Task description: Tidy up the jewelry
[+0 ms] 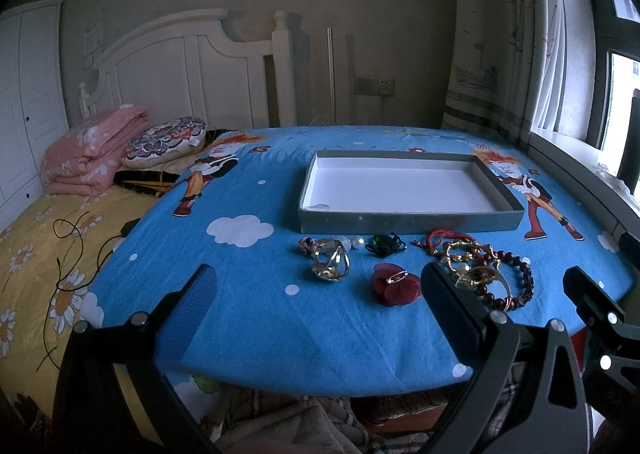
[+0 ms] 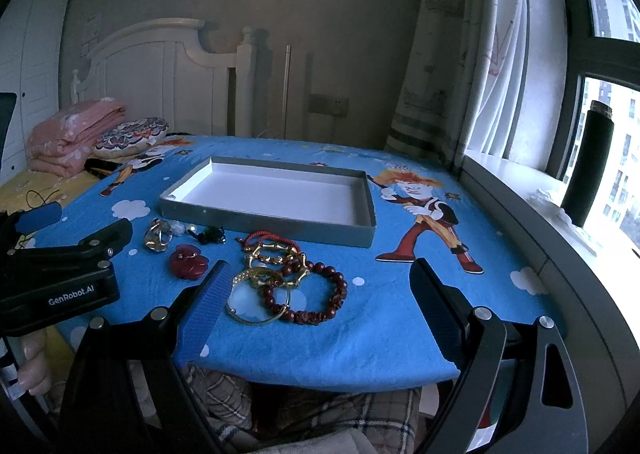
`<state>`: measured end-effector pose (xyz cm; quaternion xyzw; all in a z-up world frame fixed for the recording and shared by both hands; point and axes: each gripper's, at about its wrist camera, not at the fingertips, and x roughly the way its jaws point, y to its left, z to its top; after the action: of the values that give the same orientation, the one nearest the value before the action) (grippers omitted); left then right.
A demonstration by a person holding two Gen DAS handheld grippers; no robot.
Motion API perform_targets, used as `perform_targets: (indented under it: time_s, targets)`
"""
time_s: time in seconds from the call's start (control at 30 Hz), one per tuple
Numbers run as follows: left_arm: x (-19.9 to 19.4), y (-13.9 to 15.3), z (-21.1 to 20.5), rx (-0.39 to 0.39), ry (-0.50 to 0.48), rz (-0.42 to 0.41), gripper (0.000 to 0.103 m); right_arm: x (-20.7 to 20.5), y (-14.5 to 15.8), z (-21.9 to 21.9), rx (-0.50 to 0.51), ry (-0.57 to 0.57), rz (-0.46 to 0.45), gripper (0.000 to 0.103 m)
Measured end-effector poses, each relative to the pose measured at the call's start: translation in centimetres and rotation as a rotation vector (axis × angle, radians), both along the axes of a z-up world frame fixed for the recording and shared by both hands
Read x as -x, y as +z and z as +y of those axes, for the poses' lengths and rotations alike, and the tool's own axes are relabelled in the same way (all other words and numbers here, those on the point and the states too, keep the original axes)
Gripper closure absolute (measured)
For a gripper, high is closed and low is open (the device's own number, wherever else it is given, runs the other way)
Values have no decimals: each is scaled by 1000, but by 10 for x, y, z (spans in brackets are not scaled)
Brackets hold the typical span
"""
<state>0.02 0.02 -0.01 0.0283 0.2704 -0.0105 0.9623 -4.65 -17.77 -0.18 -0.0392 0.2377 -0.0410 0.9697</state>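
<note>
Both grippers — left gripper [image 1: 320, 294]; right gripper [image 2: 320, 294] — fingers wide, empty.

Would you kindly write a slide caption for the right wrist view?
Open right tool hovers over beaded bracelet and gold bangles, before the empty grey tray.

Dim room, daylight via window [image 2: 608, 158] at right; fisheye warp, dark corners.
</note>
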Motion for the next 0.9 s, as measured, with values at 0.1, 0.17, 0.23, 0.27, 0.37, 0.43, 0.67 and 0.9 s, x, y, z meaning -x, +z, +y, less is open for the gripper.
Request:
perform_targets:
  time_s: [0.1, 0.17, 0.23, 0.27, 0.37, 0.43, 0.67, 0.9]
  targets:
    - [0, 0, 0, 0, 1, 0, 5, -1, 0, 0, -1, 0, -1, 18]
    - [0, 0, 0, 0, 0, 0, 5, -1, 0, -1, -1, 0, 0, 18]
    - [0, 0, 0, 0, 2, 0, 5, -1, 0, -1, -2, 0, 1, 18]
    - [0, 0, 0, 0, 2, 0, 5, 0, 0, 2, -2, 1, 2, 18]
    - [-1, 0, 0, 2, 2, 0, 5, 0, -1, 1, -3, 4, 3, 18]
    - [1, 2, 0, 2, 1, 0, 5, 0, 0, 1, -4, 4, 3, 18]
    - [0, 1, 3, 4, -4, -1, 5, 0, 0, 0, -3, 5, 4, 18]
    - [1, 1, -1, 7, -3, 1, 5, 0, 0, -1, -5, 4, 3, 18]
